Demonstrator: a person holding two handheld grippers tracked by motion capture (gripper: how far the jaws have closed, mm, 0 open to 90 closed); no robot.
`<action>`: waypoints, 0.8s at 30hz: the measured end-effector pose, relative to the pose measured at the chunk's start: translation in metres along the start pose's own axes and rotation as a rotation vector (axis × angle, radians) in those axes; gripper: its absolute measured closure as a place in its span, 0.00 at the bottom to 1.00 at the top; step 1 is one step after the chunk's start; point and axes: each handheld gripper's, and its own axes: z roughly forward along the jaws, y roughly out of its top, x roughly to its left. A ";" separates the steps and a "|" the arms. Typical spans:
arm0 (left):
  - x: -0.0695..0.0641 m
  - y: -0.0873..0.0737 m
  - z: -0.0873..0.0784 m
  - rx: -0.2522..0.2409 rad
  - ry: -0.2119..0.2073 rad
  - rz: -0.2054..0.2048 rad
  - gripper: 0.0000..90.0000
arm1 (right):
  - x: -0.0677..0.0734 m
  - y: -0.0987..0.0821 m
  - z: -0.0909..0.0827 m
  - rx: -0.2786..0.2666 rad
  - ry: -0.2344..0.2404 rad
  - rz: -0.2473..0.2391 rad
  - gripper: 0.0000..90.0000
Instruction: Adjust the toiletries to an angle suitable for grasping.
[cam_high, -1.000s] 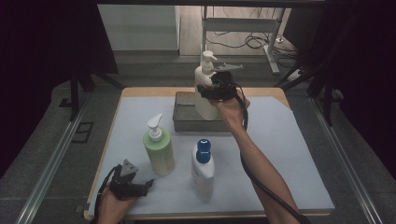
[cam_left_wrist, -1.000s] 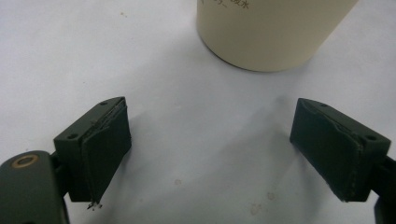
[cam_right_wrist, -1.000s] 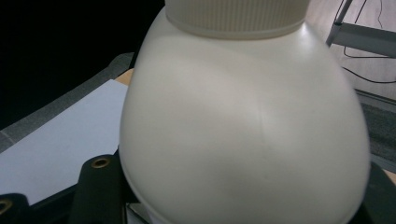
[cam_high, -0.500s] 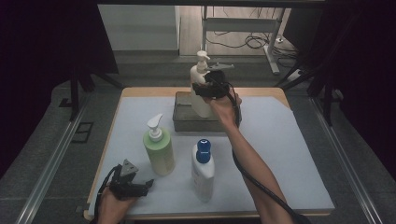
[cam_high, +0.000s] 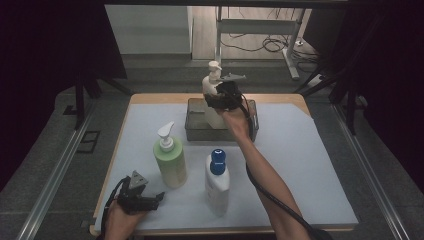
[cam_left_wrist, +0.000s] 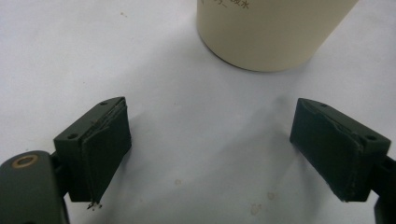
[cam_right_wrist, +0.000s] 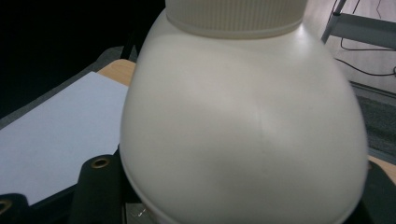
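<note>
White pump bottle held over the grey bin

The right gripper (cam_high: 220, 97) clasps the white pump bottle (cam_high: 212, 95) above the grey bin (cam_high: 196, 131); the left gripper (cam_high: 156, 198) rests on the mat, jaws spread, empty.

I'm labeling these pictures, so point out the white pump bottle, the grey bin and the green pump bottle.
white pump bottle (cam_high: 212, 85): high view, shoulder.
grey bin (cam_high: 195, 131): high view, front wall.
green pump bottle (cam_high: 170, 162): high view, body.

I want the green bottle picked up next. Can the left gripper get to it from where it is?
Probably yes. The left gripper sits open on the mat just beside the green bottle, with bare mat between them. The right gripper is busy far off, holding the white pump bottle over the bin.
</note>
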 end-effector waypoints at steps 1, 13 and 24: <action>0.000 0.000 0.000 0.000 0.000 0.000 0.13 | 0.000 -0.001 0.001 0.001 0.001 0.000 0.41; 0.000 0.000 0.000 0.001 0.000 0.000 0.13 | 0.004 -0.021 0.009 0.026 0.003 0.007 0.41; 0.000 0.000 0.000 0.001 0.001 0.000 0.13 | 0.003 -0.040 0.012 0.032 -0.003 0.012 0.40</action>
